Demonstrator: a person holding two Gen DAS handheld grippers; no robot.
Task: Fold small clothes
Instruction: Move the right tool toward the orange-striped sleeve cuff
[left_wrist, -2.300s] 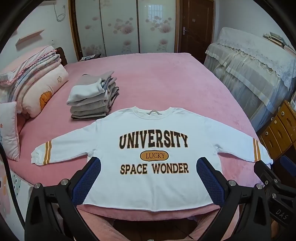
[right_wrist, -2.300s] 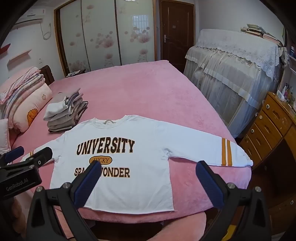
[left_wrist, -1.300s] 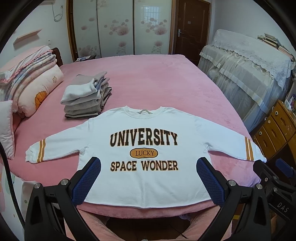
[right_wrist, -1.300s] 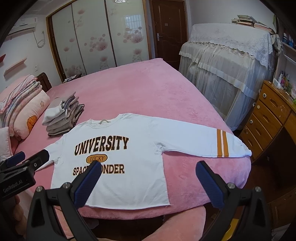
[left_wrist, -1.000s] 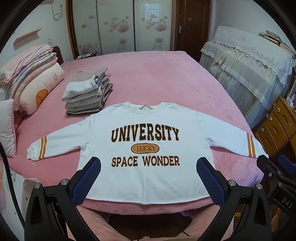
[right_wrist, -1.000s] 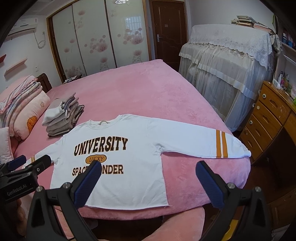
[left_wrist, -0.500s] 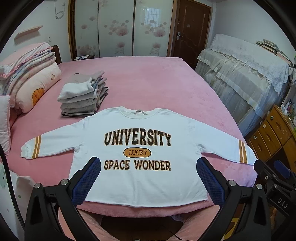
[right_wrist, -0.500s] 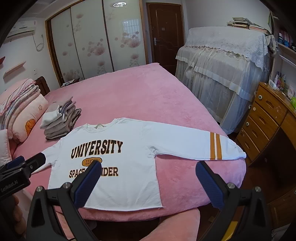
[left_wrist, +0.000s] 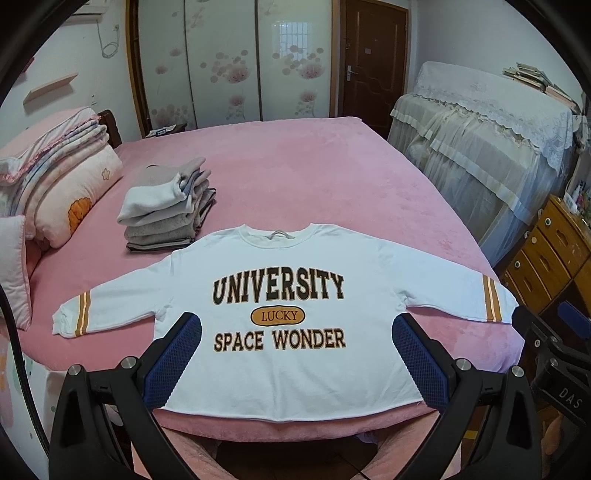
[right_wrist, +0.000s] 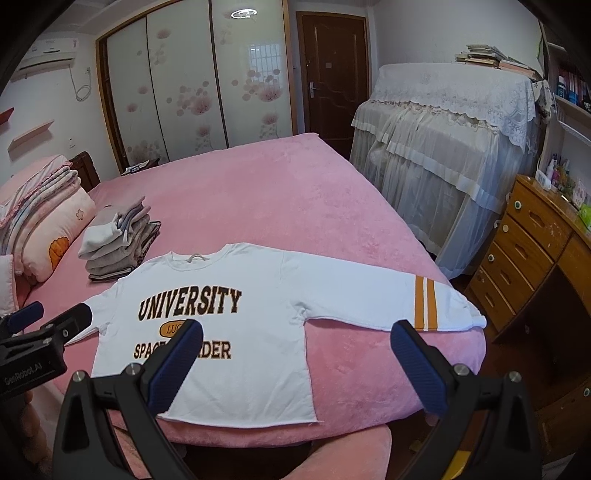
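In the right wrist view the left pad of the right tongs (right_wrist: 297, 363) covers part of the print on the white sweatshirt (right_wrist: 236, 325), so "LUCKY" and "SPACE WONDER" read only in pieces; the sweatshirt's own right sleeve is mostly hidden there behind the left tongs (right_wrist: 48, 323), whose body is cut off at the frame's edge. The left wrist view shows the print whole.

The sweatshirt (left_wrist: 291, 314) lies flat and face up at the near edge of the pink bed (left_wrist: 303, 177), collar away from the cameras, hem along the mattress edge, both sleeves spread out sideways. Each cuff carries two orange stripes (the lettering is dark with an orange outline).

The left tongs (left_wrist: 297, 362) stand wide apart over the lower body of the sweatshirt, holding nothing. The right tongs are likewise wide apart and empty, hanging over the hem and the bare bed below the striped sleeve.

A stack of folded clothes (left_wrist: 168, 208), grey and white, sits on the bed just beyond the sweatshirt's shoulder. Folded quilts and pillows (left_wrist: 55, 170) lie at the head of the bed. A wooden chest of drawers (right_wrist: 532, 251) stands beside the bed, drawers closed.
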